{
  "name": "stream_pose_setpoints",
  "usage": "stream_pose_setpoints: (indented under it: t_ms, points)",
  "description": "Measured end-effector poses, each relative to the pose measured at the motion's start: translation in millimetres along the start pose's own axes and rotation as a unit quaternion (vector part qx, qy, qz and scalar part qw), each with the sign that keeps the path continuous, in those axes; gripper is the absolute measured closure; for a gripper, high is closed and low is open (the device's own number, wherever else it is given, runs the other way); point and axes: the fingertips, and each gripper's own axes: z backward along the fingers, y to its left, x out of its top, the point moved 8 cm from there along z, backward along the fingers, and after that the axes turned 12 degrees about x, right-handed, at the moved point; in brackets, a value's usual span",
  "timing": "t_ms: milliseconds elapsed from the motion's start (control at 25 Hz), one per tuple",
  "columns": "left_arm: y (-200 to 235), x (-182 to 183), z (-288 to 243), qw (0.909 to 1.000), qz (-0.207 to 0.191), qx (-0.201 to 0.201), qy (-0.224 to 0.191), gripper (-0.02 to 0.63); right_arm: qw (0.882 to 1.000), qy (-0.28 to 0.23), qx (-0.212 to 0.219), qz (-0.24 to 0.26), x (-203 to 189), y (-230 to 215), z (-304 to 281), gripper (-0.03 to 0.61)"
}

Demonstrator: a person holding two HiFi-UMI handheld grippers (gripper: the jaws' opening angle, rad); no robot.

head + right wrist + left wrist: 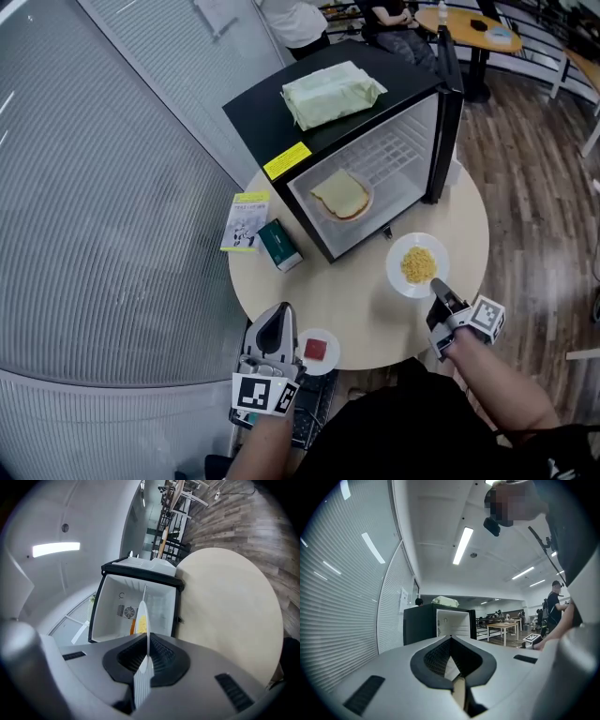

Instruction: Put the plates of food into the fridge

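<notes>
With R gripper (437, 291) clamped on plate (417, 265) rim and L gripper (278, 313) shut, empty, fridge (258, 108) opening is located far-left of plate, R gripper nearer.

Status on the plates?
Right gripper shut on the yellow-food plate, facing the open fridge. Left gripper shut, empty, beside red-food plate. Bread plate inside. Nothing blocking.

The black fridge (356, 141) stands at upper centre with its door open, showing a white interior. Inside it lies a plate with a bread slice (342, 197). Right of centre, the right gripper (438, 287) pinches the lower rim of a white plate of yellow food (418, 265). A small plate with a red piece (318, 351) lies at lower centre.
</notes>
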Motion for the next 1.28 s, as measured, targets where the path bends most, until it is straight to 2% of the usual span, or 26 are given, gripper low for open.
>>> stream_pose_setpoints:
  t_ms: [280, 440, 800, 1280]
  points:
    - [-12.5, 17.6, -38.4, 0.9996, -0.012, 0.018, -0.021, 0.611, 1.000, 0.016, 0.021, 0.009, 49.8, 6.4, -46.7, 0.563]
    - [-16.1, 21.8, -51.8, 0.9991, -0.024, 0.030, -0.017, 0.611, 0.999, 0.019, 0.026, 0.009, 74.8, 6.8, -75.8, 0.563]
    - [-9.4, 30.2, -67.8, 0.9958, -0.037, 0.083, -0.009, 0.611, 0.999, 0.017, 0.041, -0.005, 119.4, 6.7, -143.3, 0.563]
    - [1.6, 22.5, -81.5, 0.9902, -0.024, 0.137, 0.011, 0.611, 1.000, 0.025, -0.004, 0.000, 153.3, -15.3, -205.4, 0.563]
